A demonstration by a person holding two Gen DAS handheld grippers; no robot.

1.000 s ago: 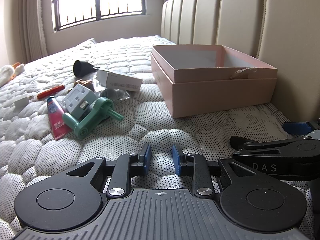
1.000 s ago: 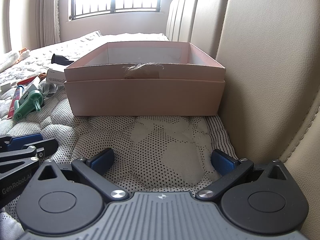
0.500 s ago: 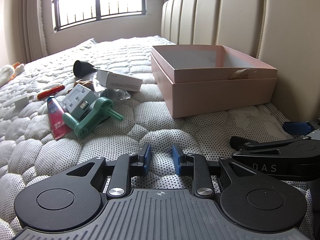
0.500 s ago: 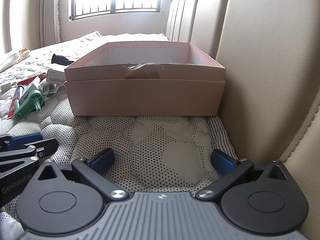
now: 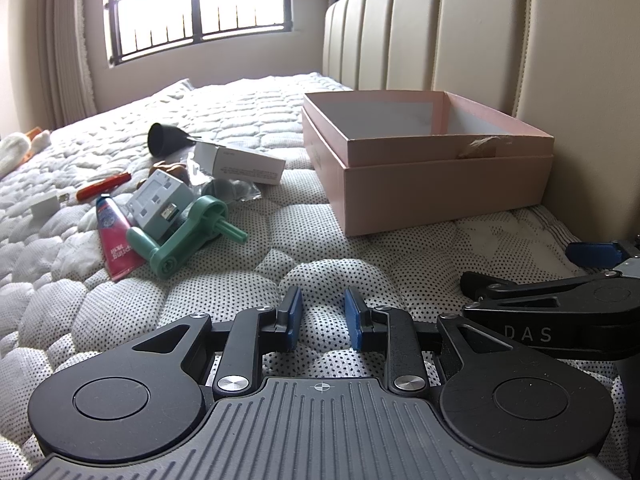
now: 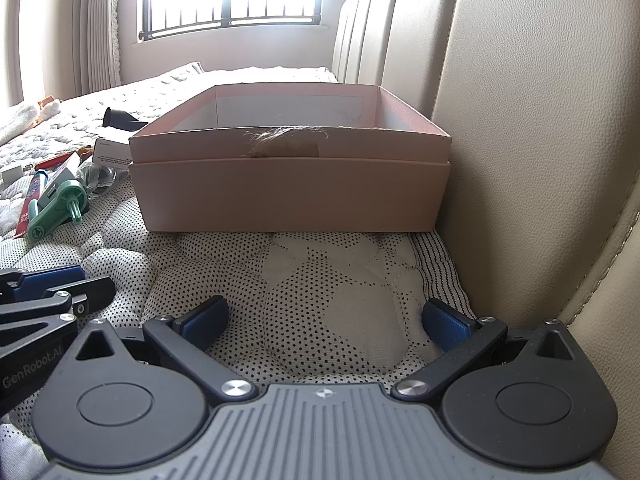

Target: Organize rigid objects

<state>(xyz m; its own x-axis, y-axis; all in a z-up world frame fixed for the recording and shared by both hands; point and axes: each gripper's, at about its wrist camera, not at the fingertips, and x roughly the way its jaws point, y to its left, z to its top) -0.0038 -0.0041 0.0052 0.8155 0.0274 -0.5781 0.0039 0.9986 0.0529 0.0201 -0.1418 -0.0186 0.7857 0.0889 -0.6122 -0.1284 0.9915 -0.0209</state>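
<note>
Left wrist view: quilted white mattress under a barred window, padded cream headboard along the right; lay at 1 o'clock a pink box, open-topped, seated in its own lid, hard against the headboard, interior bare as far as seen; sat scattered at 10 o'clock, well apart from the box, a green plastic crank, a grey adapter block touching it, a red tube just left, a white carton behind, a black funnel farther back, a red pen and a white charger toward 9 o'clock; hovered at 6 o'clock the left gripper, blue pads drawn close with a narrow gap, nothing pinched between them; showed at 3 o'clock part of the right gripper, lying just above the mattress.

Right wrist view: same mattress, headboard filling the right side; stood at 12 o'clock the pink box, a torn patch on its near rim; lay at 9 to 10 o'clock the green crank, the red tube and the carton; held low at 6 o'clock the right gripper, jaws spread wide, empty; jutted in at 8 o'clock the left gripper.
</note>
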